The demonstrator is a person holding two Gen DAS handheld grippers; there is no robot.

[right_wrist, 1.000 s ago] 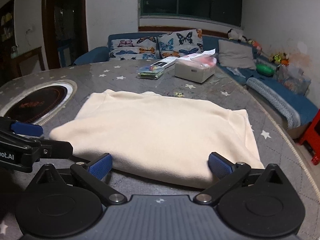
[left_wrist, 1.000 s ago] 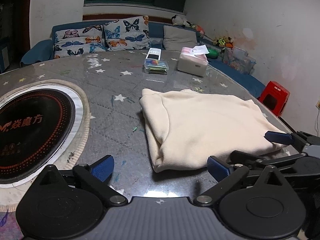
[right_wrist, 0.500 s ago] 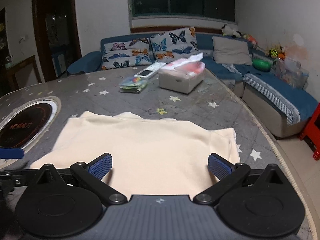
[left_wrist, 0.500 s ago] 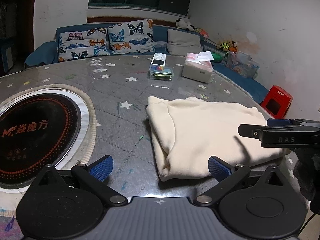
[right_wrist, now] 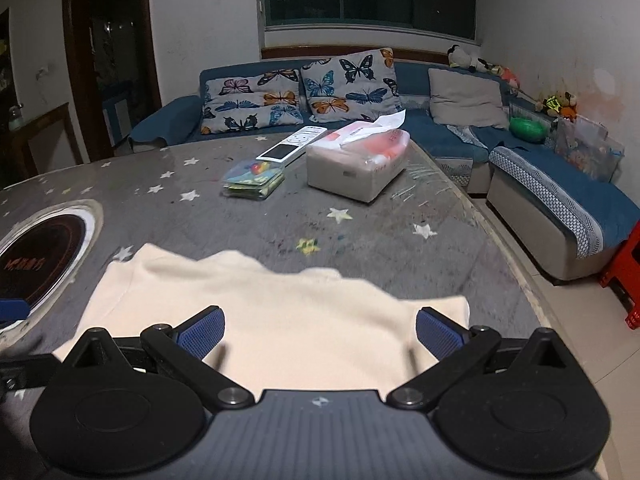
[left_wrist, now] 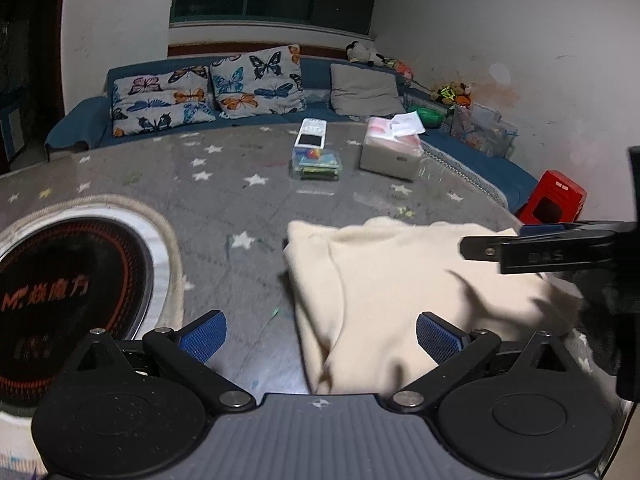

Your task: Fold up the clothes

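Your folded cream garment (left_wrist: 400, 280) lies flat on the table (left_wrist: 248, 200), close to its near edge and toward the right-hand side. In the left wrist view its folded edge runs from mid-table down toward you, with the layers showing along that left side. In the right wrist view the garment (right_wrist: 280, 312) spreads across the foreground, its far edge a little wavy and blurred.

Your left gripper (left_wrist: 318, 330) hangs above the garment's near left part with its jaws spread wide and nothing between them. The blue pads (left_wrist: 204, 336) sit well apart, one over bare table, the other over cloth.

Your right gripper (right_wrist: 318, 328) is likewise released, jaws wide, both pads (right_wrist: 202, 326) over the cream cloth and holding none of it. From the left wrist view, the right gripper (left_wrist: 532, 246) reaches in from the right edge, above the garment's right part; whether it touches the cloth you cannot tell.

To the left on the table sits a round black hob (left_wrist: 60, 292) with red rings. Toward the far edge lie a clear packet (right_wrist: 254, 179) with a white remote (right_wrist: 292, 148) resting partly on it, and just beside them a tissue box (right_wrist: 356, 168). Beyond the table runs a blue sofa (right_wrist: 560, 184) with butterfly cushions (right_wrist: 300, 96). A red stool (left_wrist: 554, 200) stands off the table's right edge.
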